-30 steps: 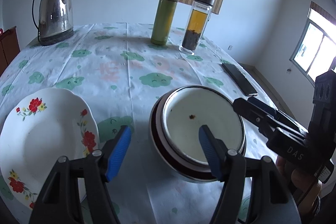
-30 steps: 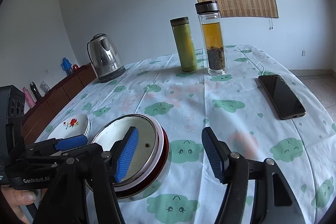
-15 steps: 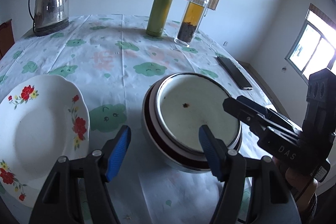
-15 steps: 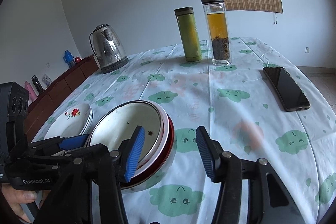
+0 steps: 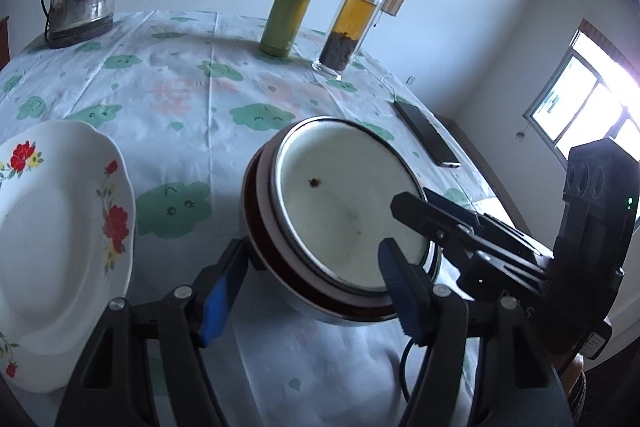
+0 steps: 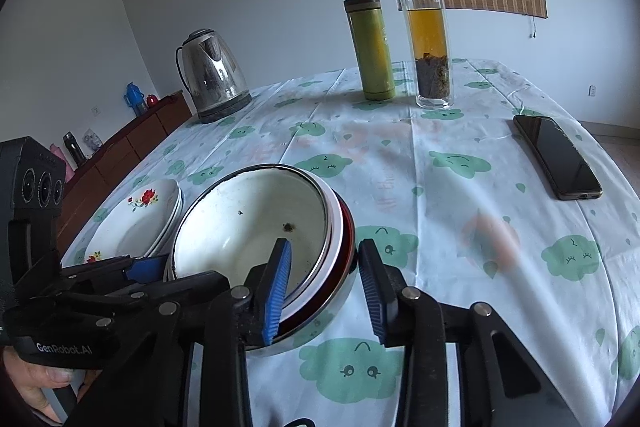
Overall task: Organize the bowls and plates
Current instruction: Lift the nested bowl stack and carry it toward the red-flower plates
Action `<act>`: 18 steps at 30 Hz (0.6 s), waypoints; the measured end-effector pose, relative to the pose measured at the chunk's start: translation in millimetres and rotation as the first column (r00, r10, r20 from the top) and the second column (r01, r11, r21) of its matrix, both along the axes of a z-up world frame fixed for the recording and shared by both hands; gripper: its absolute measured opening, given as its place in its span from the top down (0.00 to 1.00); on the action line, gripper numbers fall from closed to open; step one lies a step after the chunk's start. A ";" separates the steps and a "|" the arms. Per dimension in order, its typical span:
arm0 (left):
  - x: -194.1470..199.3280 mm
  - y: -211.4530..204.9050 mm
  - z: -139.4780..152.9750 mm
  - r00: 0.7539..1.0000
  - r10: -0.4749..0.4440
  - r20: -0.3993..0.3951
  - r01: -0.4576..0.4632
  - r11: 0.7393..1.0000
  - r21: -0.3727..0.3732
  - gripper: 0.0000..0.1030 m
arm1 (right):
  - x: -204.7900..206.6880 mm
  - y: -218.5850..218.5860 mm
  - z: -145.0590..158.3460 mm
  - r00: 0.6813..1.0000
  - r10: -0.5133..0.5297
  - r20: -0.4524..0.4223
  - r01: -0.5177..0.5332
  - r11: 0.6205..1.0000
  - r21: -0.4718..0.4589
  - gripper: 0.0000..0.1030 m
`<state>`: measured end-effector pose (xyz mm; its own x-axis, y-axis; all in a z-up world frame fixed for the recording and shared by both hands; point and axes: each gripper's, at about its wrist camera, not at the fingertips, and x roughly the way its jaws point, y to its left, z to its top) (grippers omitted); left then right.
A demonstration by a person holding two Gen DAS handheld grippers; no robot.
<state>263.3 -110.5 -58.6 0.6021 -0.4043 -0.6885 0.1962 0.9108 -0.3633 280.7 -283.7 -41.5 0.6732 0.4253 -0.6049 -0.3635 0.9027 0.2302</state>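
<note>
A stack of nested bowls, white inside with dark red and steel rims, sits on the table; it also shows in the right wrist view. A white floral plate lies to its left, shown stacked in the right wrist view. My left gripper is open, its jaws straddling the bowls' near-left rim. My right gripper is open, one blue pad inside the bowl, the other outside its right rim; it also shows in the left wrist view.
On the cloud-print tablecloth stand a steel kettle, a green flask and a glass tea bottle at the back. A black phone lies at the right. A wooden cabinet stands beyond the table's left edge.
Both grippers moved in on the bowls. The right gripper narrowed and now straddles the bowl rim. The left gripper came closer to the near rim.
</note>
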 end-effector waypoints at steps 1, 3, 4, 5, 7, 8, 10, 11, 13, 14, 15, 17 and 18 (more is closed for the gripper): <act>-0.6 -0.6 0.6 1.000 0.002 0.003 -0.002 1.000 0.004 0.35 | 0.1 -0.6 -0.1 1.000 -0.009 -0.002 0.009 1.000 -0.002 0.69; -1.5 -2.3 0.7 1.000 0.010 0.010 -0.010 1.000 0.010 0.35 | -0.2 -1.0 0.4 1.000 -0.027 -0.004 0.027 1.000 -0.014 0.75; -1.9 -3.3 0.6 1.000 0.013 0.014 -0.013 1.000 0.017 0.35 | 0.0 -0.8 0.6 0.999 -0.037 -0.004 0.037 0.999 -0.018 0.75; -2.3 -3.9 0.5 1.000 0.016 0.016 -0.016 1.000 0.021 0.35 | -0.5 0.4 0.9 0.999 -0.043 -0.002 0.043 0.999 -0.024 0.75; -3.1 -4.3 0.9 1.000 0.021 0.021 -0.021 0.999 0.028 0.35 | -1.2 2.9 1.6 0.999 -0.052 0.005 0.052 0.998 -0.040 0.76; -3.2 -3.7 1.5 0.999 0.025 0.023 -0.025 0.999 0.032 0.36 | -1.6 3.6 1.9 0.998 -0.056 0.007 0.056 0.998 -0.042 0.77; -3.7 -2.0 2.7 0.999 0.036 0.029 -0.037 0.999 0.035 0.37 | -1.1 4.2 2.0 0.998 -0.058 0.004 0.059 0.997 -0.040 0.77; -3.6 -1.1 3.3 0.999 0.041 0.031 -0.042 0.998 0.035 0.37 | -0.7 3.5 2.0 0.998 -0.057 -0.003 0.057 0.998 -0.028 0.77; -4.0 1.2 4.5 0.998 0.050 0.035 -0.051 0.998 0.032 0.37 | -0.2 3.8 2.2 0.999 -0.049 -0.010 0.049 0.999 -0.015 0.77; -4.6 1.9 5.3 0.998 0.054 0.037 -0.055 0.998 0.031 0.37 | -0.6 5.2 2.7 0.999 -0.047 -0.008 0.047 0.999 -0.019 0.77; -5.4 2.6 6.5 0.997 0.058 0.042 -0.059 0.998 0.029 0.37 | -1.2 6.1 3.5 0.999 -0.047 -0.004 0.047 0.999 -0.020 0.77; -6.4 3.5 9.1 0.997 0.062 0.050 -0.063 0.998 0.027 0.37 | -2.3 7.7 5.9 0.999 -0.044 0.004 0.044 0.999 -0.022 0.77; -6.8 3.8 10.3 0.997 0.063 0.052 -0.064 0.998 0.025 0.37 | -2.8 7.8 7.0 0.999 -0.044 0.007 0.044 0.999 -0.020 0.77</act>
